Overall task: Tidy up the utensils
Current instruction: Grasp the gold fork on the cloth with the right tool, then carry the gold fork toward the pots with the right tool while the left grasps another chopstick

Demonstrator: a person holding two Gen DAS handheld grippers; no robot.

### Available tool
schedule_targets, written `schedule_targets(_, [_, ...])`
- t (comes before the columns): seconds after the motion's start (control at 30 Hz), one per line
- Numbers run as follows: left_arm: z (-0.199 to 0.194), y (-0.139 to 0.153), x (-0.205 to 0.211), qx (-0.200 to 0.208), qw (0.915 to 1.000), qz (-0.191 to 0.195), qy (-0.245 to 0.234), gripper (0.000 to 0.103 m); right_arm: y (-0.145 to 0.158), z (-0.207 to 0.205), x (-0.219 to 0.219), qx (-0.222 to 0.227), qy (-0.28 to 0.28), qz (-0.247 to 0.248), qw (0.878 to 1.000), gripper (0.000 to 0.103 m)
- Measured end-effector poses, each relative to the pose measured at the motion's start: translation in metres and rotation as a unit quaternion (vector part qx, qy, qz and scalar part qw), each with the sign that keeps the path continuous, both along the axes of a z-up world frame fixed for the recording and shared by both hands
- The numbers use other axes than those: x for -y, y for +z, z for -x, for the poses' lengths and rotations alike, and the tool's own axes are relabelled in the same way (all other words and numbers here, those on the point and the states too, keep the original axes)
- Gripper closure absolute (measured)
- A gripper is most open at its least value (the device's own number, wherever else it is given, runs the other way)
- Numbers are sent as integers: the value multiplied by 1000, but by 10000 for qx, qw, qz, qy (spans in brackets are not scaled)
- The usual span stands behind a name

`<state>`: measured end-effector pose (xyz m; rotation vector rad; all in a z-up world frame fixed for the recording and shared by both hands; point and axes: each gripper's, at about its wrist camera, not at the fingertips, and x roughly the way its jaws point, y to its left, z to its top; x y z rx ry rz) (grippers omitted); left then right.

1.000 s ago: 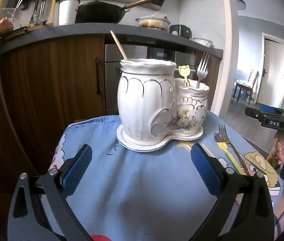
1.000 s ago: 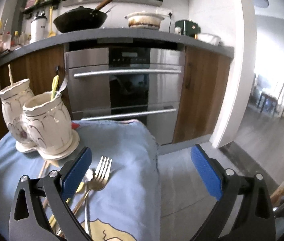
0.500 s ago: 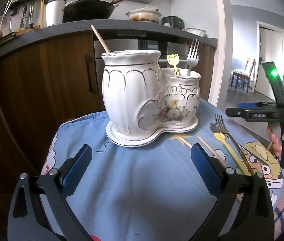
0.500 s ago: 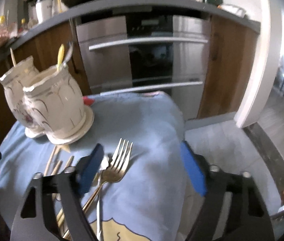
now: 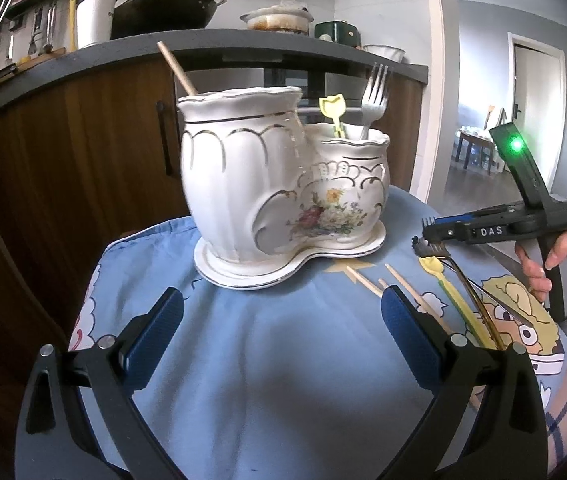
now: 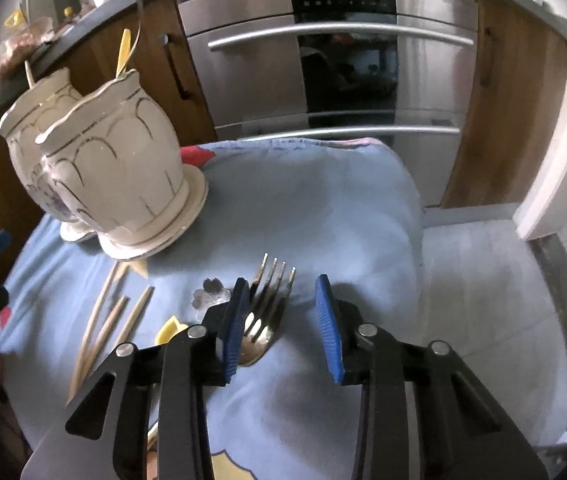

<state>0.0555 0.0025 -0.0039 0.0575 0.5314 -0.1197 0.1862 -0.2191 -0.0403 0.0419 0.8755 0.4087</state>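
Observation:
A white two-pot ceramic holder [image 5: 283, 192] stands on the blue cloth. Its small pot has a silver fork [image 5: 373, 100] and a yellow utensil [image 5: 333, 114]; a wooden stick [image 5: 177, 68] leans in the large pot. My left gripper [image 5: 279, 328] is open and empty, short of the holder. My right gripper [image 6: 280, 282] points down over a gold fork [image 6: 267, 300] lying on the cloth. Its jaws are closing with the fork head between them; the right pad stands clear of it. Wooden chopsticks [image 6: 103, 324], a yellow spoon [image 6: 169, 330] and a silver spoon [image 6: 209, 292] lie beside it.
The cloth-covered table [image 6: 323, 208] drops off at its far and right edges to a grey floor [image 6: 483, 264]. Behind it are a steel oven [image 6: 323, 64], wooden cabinets [image 5: 83, 152] and a counter with a wok [image 5: 163, 12]. A hand [image 5: 563, 252] holds the right gripper.
The right gripper has tipped down and come low over the gold fork, and its jaws have narrowed around the fork head. The left gripper has drifted slightly; the holder looks a little nearer.

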Motion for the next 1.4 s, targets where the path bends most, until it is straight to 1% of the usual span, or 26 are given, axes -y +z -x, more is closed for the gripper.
schedule_targets(0.07, [0,0,4,-1,10000,-66,-11,6,0,1,0,7,88,-85,9999,81])
schedule_targets(0.1, [0,0,6,-5,10000,-92,-13,6,1,2,-2,53,111,-47,9999,83])
schedule_targets(0.13, [0,0,8,-10,9999,-128,-14,6,3,4,-2,103,117,-18,9999,89])
schedule_targets(0.17, [0,1,10,-11,9999,-166,-10,6,6,7,-3,196,134,-7,9997,91])
schedule_targets(0.2, [0,1,11,-15,9998,-191,-4,6,7,9,-4,235,129,2,9996,96])
schedule_targets(0.23, [0,1,13,-26,9997,-237,6,6,10,13,-5,296,101,24,9995,98])
schedule_targets(0.33, [-1,2,20,-112,9995,-290,-8,6,19,23,-2,520,11,33,9986,98])
schedule_targets(0.4, [-1,1,25,-229,9995,-224,-45,6,29,33,2,731,-59,-15,9973,99])
schedule_targets(0.47, [-2,-1,33,-398,9990,-126,-125,6,40,45,6,985,-159,-46,9950,99])
schedule_targets(0.57, [-8,-6,50,-715,9972,-81,-196,6,59,60,11,1372,-244,-156,9901,99])
schedule_targets(0.63, [-12,-9,61,-870,9959,-119,-238,14,65,68,13,1522,-240,-195,9879,100])
schedule_targets(0.7, [-17,-13,71,-1045,9941,-171,-228,30,71,75,15,1653,-233,-233,9857,100])
schedule_targets(0.73, [-20,-14,75,-1102,9935,-168,-216,33,74,78,17,1716,-230,-258,9846,100])
schedule_targets(0.8, [-26,-18,81,-1279,9915,-139,-172,47,79,82,20,1826,-234,-308,9824,100])
schedule_targets(0.93, [-35,-24,85,-1415,9898,-139,-2,58,88,90,25,2001,-236,-395,9787,100])
schedule_targets(1.0, [-41,-27,86,-1495,9886,-131,75,69,90,93,27,2034,-217,-430,9779,100])
schedule_targets(1.03, [-45,-29,86,-1528,9881,-133,95,71,91,94,27,2047,-208,-453,9776,100])
schedule_targets(1.07, [-47,-29,87,-1535,9879,-182,148,76,91,94,27,2056,-200,-464,9773,100])
schedule_targets(1.1, [-50,-29,85,-1566,9873,-210,162,83,92,95,27,2074,-185,-471,9769,100])
schedule_targets(1.13, [-54,-31,84,-1661,9859,-168,134,87,93,96,27,2088,-170,-475,9766,100])
schedule_targets(1.2, [-57,-31,82,-1739,9846,-76,137,92,93,97,27,2108,-150,-497,9762,100])
schedule_targets(1.27, [-58,-31,81,-1786,9839,-74,56,98,93,97,27,2110,-141,-507,9761,100])
schedule_targets(1.4, [-50,-24,73,-1819,9830,-208,-147,98,94,98,27,2122,-142,-511,9758,100])
